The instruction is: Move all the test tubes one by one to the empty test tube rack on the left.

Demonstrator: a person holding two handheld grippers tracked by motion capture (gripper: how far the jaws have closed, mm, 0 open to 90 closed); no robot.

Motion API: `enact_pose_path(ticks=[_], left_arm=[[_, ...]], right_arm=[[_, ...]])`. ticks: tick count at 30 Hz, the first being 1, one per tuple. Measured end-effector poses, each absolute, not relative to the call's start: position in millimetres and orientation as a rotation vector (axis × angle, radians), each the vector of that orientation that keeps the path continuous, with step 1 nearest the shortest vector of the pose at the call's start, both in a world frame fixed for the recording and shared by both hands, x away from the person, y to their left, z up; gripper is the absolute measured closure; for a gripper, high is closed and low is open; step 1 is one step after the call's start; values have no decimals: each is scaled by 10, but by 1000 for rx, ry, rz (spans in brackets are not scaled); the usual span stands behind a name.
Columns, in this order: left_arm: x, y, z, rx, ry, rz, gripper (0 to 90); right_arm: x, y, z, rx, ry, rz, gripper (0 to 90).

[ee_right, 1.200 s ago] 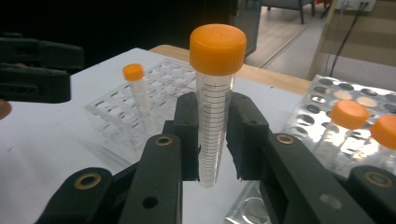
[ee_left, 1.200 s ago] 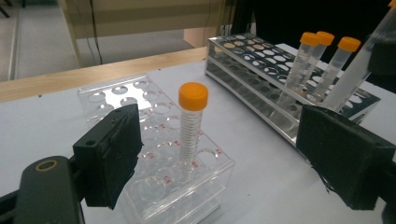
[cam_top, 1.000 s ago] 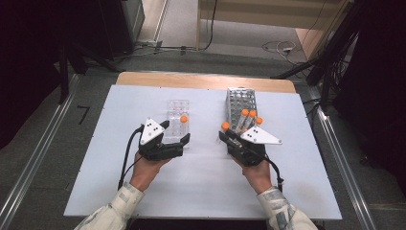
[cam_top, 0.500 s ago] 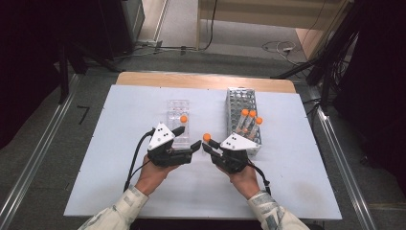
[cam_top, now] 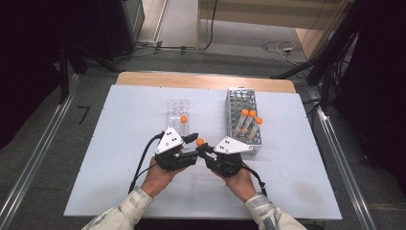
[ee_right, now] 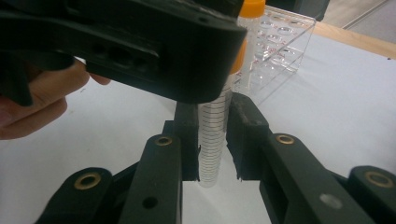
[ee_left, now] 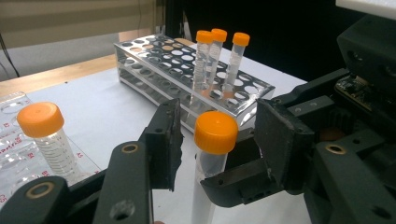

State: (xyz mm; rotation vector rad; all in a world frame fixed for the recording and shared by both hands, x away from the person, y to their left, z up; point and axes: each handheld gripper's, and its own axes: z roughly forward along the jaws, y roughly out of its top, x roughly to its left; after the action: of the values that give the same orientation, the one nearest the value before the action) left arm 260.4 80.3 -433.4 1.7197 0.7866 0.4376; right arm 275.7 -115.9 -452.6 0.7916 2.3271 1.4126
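Clear plastic rack [ee_left: 14, 140], left gripper view: red print along its near edge, only "A3" [ee_left: 89, 166] roughly legible, other red marks at the left rim too blurred to read. Held tube [ee_right: 214, 135], right gripper view: printed scale lines down its wall, no figures legible; same kind of lines on the tube standing in the clear rack [ee_left: 55, 151], also without readable numbers. Metal rack [ee_left: 187, 65] and grey plates [cam_top: 232, 145] on the grippers: no lettering, just small dark dots on the plates.

Both forearms reach in low over the table, and the left gripper [cam_top: 191, 140] meets the right gripper [cam_top: 205, 149] nose to nose. The right's jaws are clamped tight; the left's have just been closing, still gapped.
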Motion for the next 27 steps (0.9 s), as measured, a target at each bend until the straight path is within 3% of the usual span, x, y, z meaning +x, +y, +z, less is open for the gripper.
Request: enact_pose_path(ticks=[16, 27], left_arm=[[2603, 784, -4370, 1734, 787, 454, 686], [2607, 796, -4369, 1725, 796, 456, 695]], right_arm=[[2744, -1156, -4516, 797, 2329, 1420, 723], [2746, -1164, -4513, 796, 2328, 1431, 709]])
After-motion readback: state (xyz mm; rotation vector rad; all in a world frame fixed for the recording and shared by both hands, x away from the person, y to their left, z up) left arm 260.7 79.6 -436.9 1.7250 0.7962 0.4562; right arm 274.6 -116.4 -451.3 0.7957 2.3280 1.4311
